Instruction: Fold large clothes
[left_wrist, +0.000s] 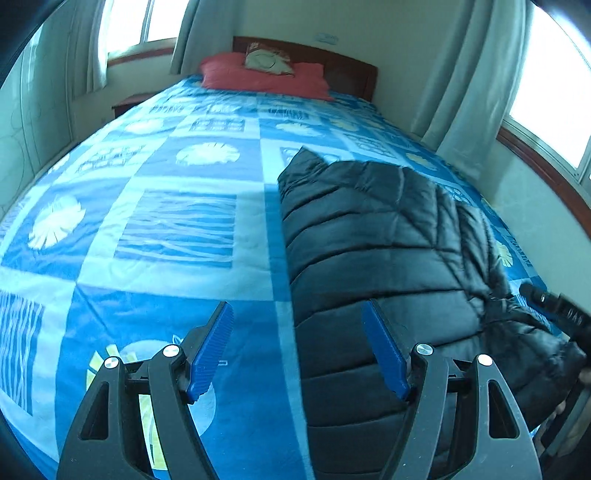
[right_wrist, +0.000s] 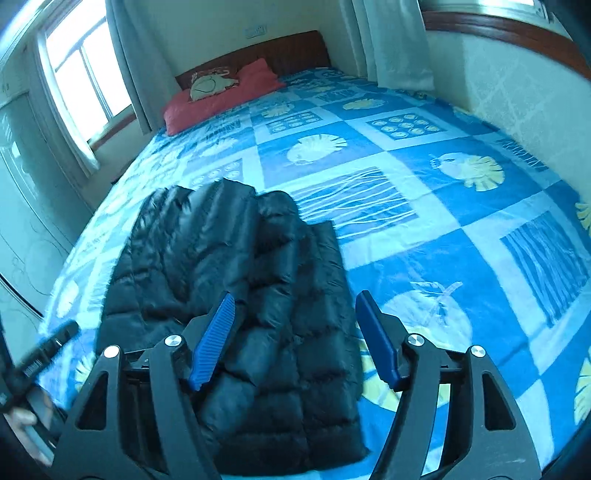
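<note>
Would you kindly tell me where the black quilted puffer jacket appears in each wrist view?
Left wrist view: the black quilted puffer jacket lies right of centre, running down to the bottom edge.
Right wrist view: the jacket lies left of centre, reaching the bottom edge.
Shared landmark: the red pillow at the headboard.

Left gripper (left_wrist: 297, 345) and right gripper (right_wrist: 295, 338) both angle downward, jaws apart, empty.

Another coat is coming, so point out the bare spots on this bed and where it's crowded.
In the left wrist view, the bedspread lies bare from the black puffer jacket leftwards and up to the red pillow. In the right wrist view, bare room runs from the jacket to the wall. Crowding is only at the near edge: jacket and both grippers.
</note>
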